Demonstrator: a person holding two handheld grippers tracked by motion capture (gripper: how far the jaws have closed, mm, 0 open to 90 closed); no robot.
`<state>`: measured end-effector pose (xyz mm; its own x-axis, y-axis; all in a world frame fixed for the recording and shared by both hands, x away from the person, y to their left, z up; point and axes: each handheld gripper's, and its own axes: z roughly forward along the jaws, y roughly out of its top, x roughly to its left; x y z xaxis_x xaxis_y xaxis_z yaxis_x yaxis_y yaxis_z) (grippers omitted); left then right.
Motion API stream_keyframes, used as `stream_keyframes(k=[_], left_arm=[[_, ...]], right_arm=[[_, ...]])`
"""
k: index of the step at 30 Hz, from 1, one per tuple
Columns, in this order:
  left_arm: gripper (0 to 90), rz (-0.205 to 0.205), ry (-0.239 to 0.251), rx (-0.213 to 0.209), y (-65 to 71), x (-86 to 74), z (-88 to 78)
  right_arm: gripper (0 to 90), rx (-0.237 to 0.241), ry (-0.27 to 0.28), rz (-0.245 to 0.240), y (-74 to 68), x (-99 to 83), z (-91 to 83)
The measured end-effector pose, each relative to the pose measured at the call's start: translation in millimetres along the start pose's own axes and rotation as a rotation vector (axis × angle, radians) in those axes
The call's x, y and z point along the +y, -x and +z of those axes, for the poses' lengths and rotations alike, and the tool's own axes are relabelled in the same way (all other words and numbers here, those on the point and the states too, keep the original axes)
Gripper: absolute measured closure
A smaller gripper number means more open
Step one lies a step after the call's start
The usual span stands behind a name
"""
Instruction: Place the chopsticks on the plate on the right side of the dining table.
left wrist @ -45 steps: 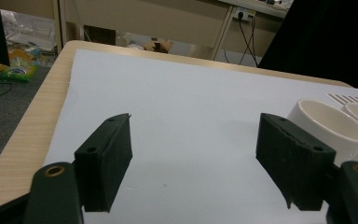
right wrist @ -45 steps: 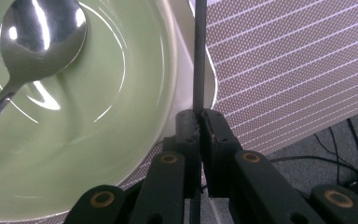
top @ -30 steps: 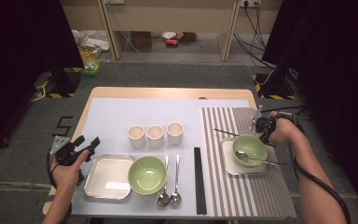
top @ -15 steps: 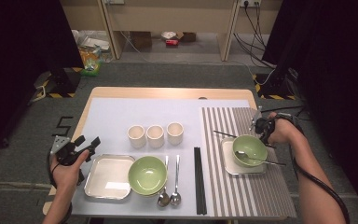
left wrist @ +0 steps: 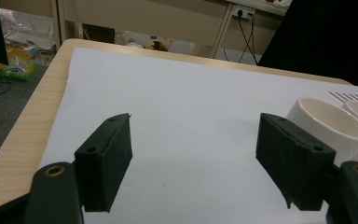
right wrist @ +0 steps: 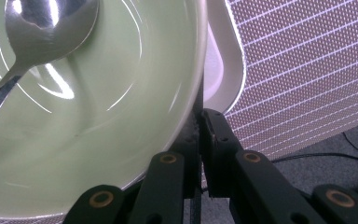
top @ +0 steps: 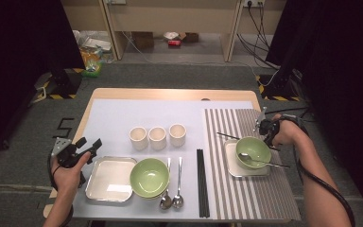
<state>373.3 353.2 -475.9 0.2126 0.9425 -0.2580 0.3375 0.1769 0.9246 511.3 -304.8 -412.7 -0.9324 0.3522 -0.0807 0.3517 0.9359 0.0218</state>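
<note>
Your right gripper (right wrist: 200, 126) has the far rim of the green bowl (top: 253, 152) pinched between its jaws, which are drawn almost together on the thin wall, one pad inside and one outside. The bowl sits on the small metal tray (top: 231, 165) on the striped mat (top: 260, 198), at the right side of the table (top: 170, 93), with a spoon (top: 260, 161) lying in it, handle out over the near-right rim. A pair of dark chopsticks (top: 227, 136) lies just beyond the tray.

Your left gripper (top: 87, 146) hovers off the table's left edge with its jaws wide apart and nothing between them; ahead of it stand three cream cups (top: 157, 137).

The step in hand looks like seating or shifting this bowl on its tray. Keep the grip square on the rim, since a one-sided pinch will likely tip the bowl as you lift. Move it low and level so that the spoon does not slide out or rattle. If you let go, open the jaws fully before you draw the hand back, or the inner pad may drag the bowl along.

The second green bowl (top: 150, 177), the empty tray (top: 109, 178), two spoons (top: 171, 201) and the other chopsticks (top: 202, 182) wait at the near left.
</note>
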Motion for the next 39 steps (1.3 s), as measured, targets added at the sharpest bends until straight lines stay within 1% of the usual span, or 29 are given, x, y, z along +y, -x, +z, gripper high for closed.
stream_keyframes(k=[2,3,12,14,16,17,18,19,22,24,25,26,28,29,30,31,34,35,36,37,38,39], left_arm=[[25.9,0.000,0.000,0.000,0.0,0.0,0.0],[25.9,0.000,0.001,0.000,0.1,0.1,0.0],[25.9,0.000,0.002,0.000,0.3,0.2,0.0],[25.9,0.000,0.002,0.000,0.3,0.2,0.0],[25.9,-0.001,0.002,0.000,0.2,0.3,0.0],[25.9,0.000,0.002,0.000,0.2,0.3,0.0],[25.9,0.000,0.002,0.000,0.2,0.4,0.0],[25.9,-0.001,0.002,0.000,0.3,0.3,0.0],[25.9,0.000,0.002,0.000,0.5,0.4,0.0],[25.9,0.001,0.002,0.000,0.6,0.5,-0.1],[25.9,0.000,0.002,0.000,0.6,0.6,-0.1],[25.9,0.000,0.002,0.000,0.6,0.6,-0.1],[25.9,0.001,0.002,0.000,0.5,0.7,-0.3],[25.9,0.001,0.001,0.000,0.4,0.7,-0.4],[25.9,0.001,0.002,0.000,0.3,0.7,-0.4],[25.9,0.001,0.002,0.000,0.3,0.7,-0.4],[25.9,0.001,0.001,0.000,0.4,0.7,-0.2],[25.9,0.001,0.002,0.000,0.4,0.7,-0.2],[25.9,0.001,0.002,0.000,0.5,0.6,-0.2],[25.9,0.001,0.002,0.000,0.5,0.6,-0.2],[25.9,0.002,0.002,0.001,0.5,0.7,-0.2],[25.9,0.002,0.002,0.000,0.4,0.8,-0.3]], right_arm=[[85.4,0.003,0.002,0.001,0.3,-0.2,0.1],[85.2,0.006,0.001,0.009,0.0,-0.2,-0.1],[83.3,0.011,0.001,0.007,1.0,-0.7,-0.1],[82.9,0.012,-0.002,0.014,0.7,-0.5,-0.6],[82.7,0.010,0.005,0.010,1.5,-0.8,-1.0],[82.4,0.009,0.009,0.015,1.6,-0.8,-1.5],[82.1,0.004,0.012,-0.001,3.0,-0.7,-2.3],[81.9,0.002,0.015,0.007,2.9,-0.8,-3.1],[81.5,0.002,0.021,0.008,2.9,-0.4,-6.4],[81.2,-0.002,0.013,0.030,2.0,-0.4,-9.7],[81.2,-0.005,0.022,0.018,2.9,-0.2,-10.6],[81.1,-0.007,0.027,0.017,3.0,-0.2,-11.5],[80.9,-0.007,0.022,0.027,2.8,-0.4,-13.7],[80.8,-0.013,0.035,-0.003,4.3,-0.2,-13.5],[80.7,-0.013,0.035,-0.005,4.5,-0.3,-13.9],[80.6,-0.012,0.035,0.006,3.8,-0.2,-14.6],[80.4,-0.016,0.035,0.010,4.2,-0.4,-16.7],[80.4,-0.014,0.029,0.034,3.3,-0.6,-17.9],[80.3,-0.014,0.023,0.046,2.7,-0.5,-19.0],[80.2,-0.018,0.040,-0.003,5.2,0.3,-18.6],[80.3,-0.021,0.036,0.014,4.4,0.3,-19.7],[80.3,-0.017,0.039,0.019,4.4,0.4,-20.5]])
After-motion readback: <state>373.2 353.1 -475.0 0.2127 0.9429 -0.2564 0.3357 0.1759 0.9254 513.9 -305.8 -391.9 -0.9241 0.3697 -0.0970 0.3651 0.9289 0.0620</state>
